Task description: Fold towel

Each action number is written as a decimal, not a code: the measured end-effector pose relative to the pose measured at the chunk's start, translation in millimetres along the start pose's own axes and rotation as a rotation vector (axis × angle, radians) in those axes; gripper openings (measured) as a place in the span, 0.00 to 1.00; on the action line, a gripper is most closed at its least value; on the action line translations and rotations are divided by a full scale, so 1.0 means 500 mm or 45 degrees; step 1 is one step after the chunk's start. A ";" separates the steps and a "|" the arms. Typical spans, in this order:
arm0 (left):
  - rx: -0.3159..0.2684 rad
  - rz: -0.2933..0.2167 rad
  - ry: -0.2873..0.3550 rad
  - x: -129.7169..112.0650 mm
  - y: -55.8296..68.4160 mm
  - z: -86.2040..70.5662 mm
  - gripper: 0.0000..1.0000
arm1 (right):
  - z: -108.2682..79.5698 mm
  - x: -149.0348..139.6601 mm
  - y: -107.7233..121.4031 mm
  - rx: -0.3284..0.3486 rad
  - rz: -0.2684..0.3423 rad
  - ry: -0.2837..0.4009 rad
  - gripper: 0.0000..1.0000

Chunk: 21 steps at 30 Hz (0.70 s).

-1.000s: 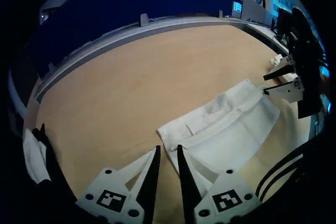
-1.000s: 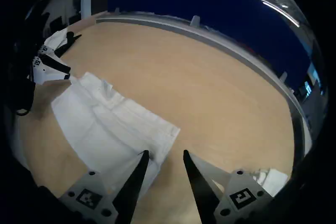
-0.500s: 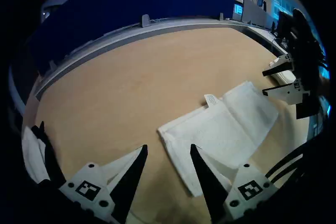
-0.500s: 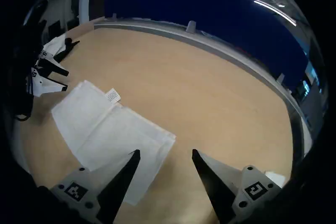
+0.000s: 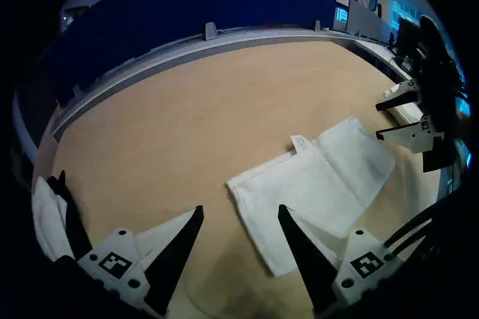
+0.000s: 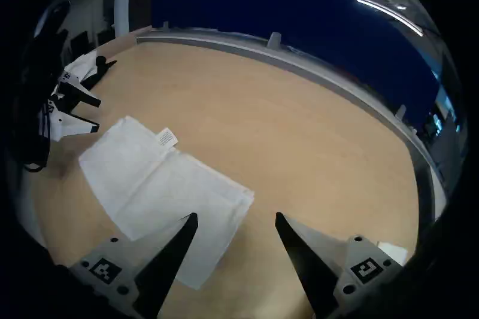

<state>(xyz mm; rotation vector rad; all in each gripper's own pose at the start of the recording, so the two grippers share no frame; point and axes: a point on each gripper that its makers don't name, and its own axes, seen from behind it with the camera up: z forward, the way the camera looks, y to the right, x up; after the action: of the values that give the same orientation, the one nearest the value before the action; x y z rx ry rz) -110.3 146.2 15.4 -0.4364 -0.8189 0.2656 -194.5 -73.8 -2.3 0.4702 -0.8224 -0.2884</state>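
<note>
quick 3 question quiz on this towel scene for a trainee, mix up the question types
1. True or false: the left gripper and the right gripper are both open and hold nothing.
2. The towel is: A) hanging from a gripper; B) lying flat on the table; C) bunched in a heap.
3. Fill in: the towel's small tag sticks out on the edge that faces the ___ partition.

Key: 1 true; 2 B; 3 blue
</note>
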 end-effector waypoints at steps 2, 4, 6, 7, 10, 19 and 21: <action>0.003 -0.007 -0.001 -0.005 0.002 -0.009 0.92 | -0.004 -0.002 -0.002 0.003 -0.001 0.000 1.00; 0.007 -0.017 -0.003 -0.013 0.004 -0.020 0.92 | -0.010 -0.006 -0.005 0.006 -0.002 -0.002 1.00; 0.014 -0.028 -0.005 -0.023 0.005 -0.032 0.92 | -0.015 -0.012 -0.009 0.009 -0.004 -0.004 1.00; 0.018 -0.035 -0.008 -0.028 0.005 -0.038 0.92 | -0.019 -0.015 -0.011 0.011 -0.005 -0.005 1.00; 0.035 -0.057 -0.017 -0.047 0.005 -0.056 0.92 | -0.030 -0.027 -0.017 0.016 -0.007 -0.009 1.00; 0.081 -0.133 -0.036 -0.103 0.008 -0.105 0.92 | -0.063 -0.063 -0.041 0.045 -0.012 -0.021 1.00; 0.091 -0.153 -0.037 -0.111 0.007 -0.115 0.92 | -0.067 -0.069 -0.048 0.061 -0.020 -0.025 1.00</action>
<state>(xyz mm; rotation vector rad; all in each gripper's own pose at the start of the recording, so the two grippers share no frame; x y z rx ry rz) -104.0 112.0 -56.7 -0.3154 -0.8579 0.1891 -193.4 -70.2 -55.9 0.5196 -0.8467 -0.2883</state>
